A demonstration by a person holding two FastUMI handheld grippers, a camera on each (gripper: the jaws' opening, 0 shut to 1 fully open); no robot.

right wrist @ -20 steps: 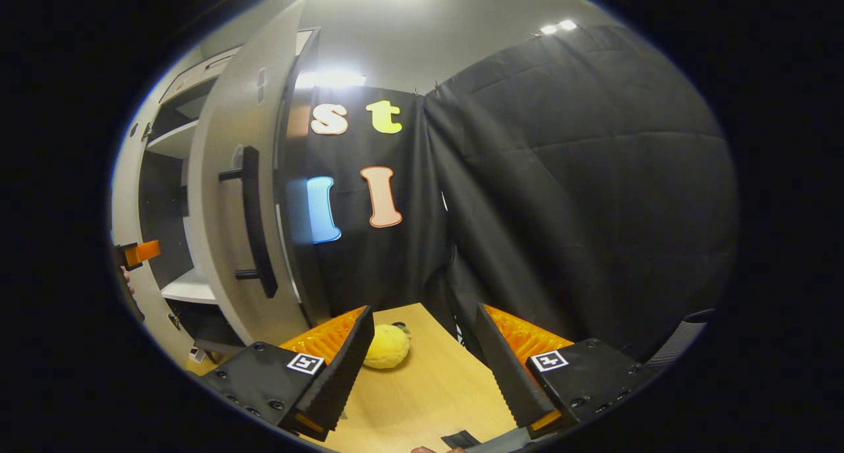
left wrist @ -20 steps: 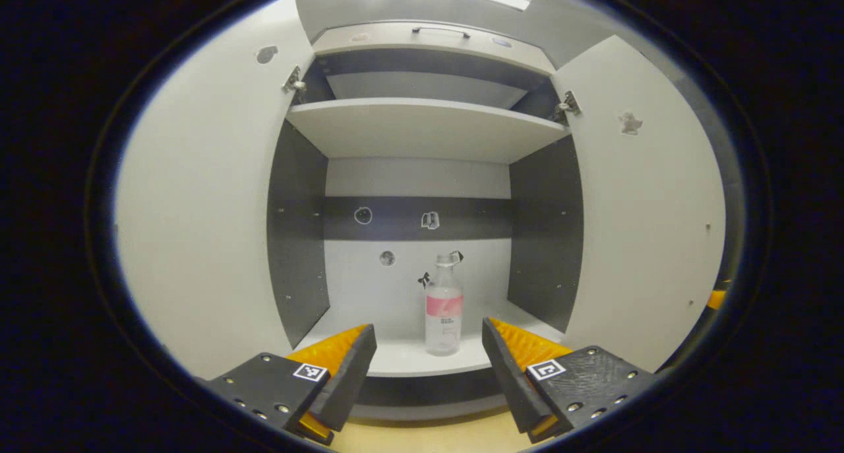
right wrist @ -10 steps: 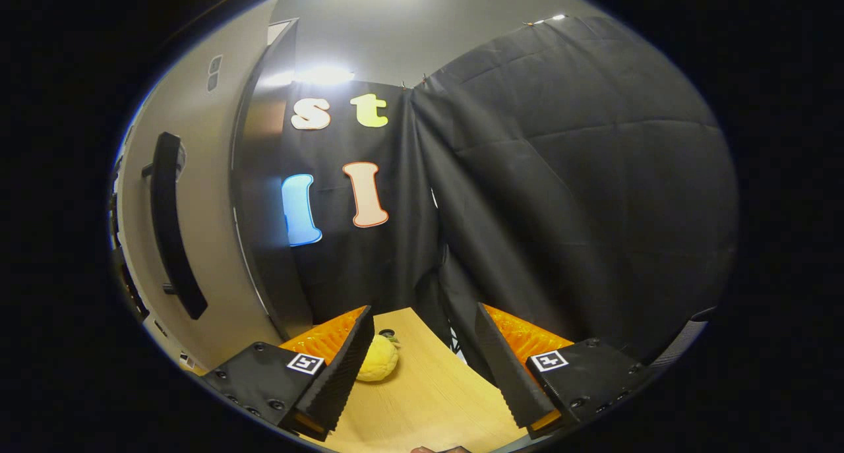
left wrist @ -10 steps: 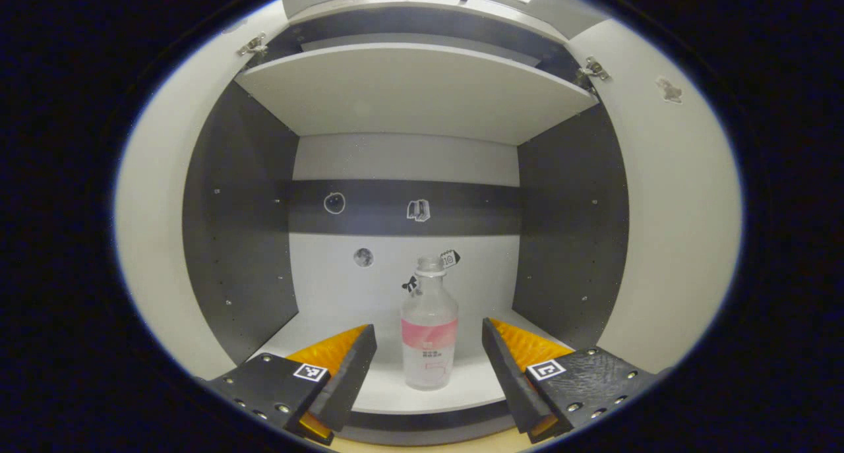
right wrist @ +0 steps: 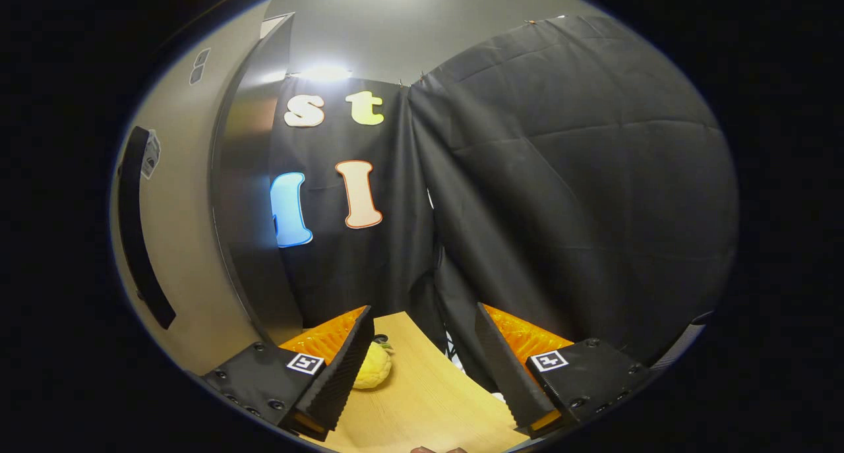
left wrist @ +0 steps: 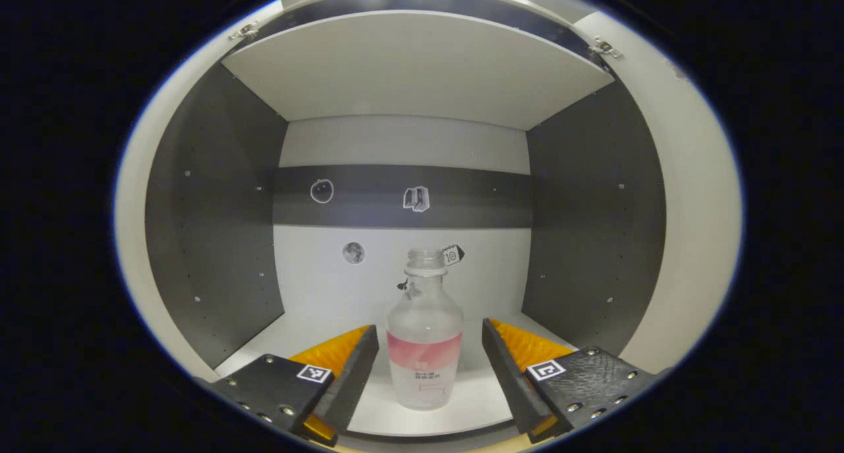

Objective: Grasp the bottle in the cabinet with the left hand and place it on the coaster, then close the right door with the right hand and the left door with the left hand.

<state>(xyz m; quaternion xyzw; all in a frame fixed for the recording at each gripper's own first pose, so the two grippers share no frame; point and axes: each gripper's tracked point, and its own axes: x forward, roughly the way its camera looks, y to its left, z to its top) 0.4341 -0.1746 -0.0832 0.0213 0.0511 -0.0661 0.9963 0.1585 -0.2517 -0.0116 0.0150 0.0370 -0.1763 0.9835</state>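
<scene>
A clear plastic bottle (left wrist: 424, 337) with a pink label band stands upright on the white bottom shelf (left wrist: 481, 400) of the open cabinet (left wrist: 211, 202), near the shelf's front edge. It has no cap on its neck. The left gripper (left wrist: 430, 367) reaches into the cabinet with its fingers spread wide, one on each side of the bottle, with a gap on each side. Small stickers dot the cabinet's back panel (left wrist: 369, 275) behind the bottle. In the right gripper view, the right gripper (right wrist: 425, 364) hangs over a wooden table (right wrist: 422, 407), fingers spread and holding nothing. A yellow plush toy (right wrist: 372, 368) lies on the table beside its left finger. The right door (right wrist: 178, 242), with a long black handle (right wrist: 142, 242), stands open at the left of that view.
</scene>
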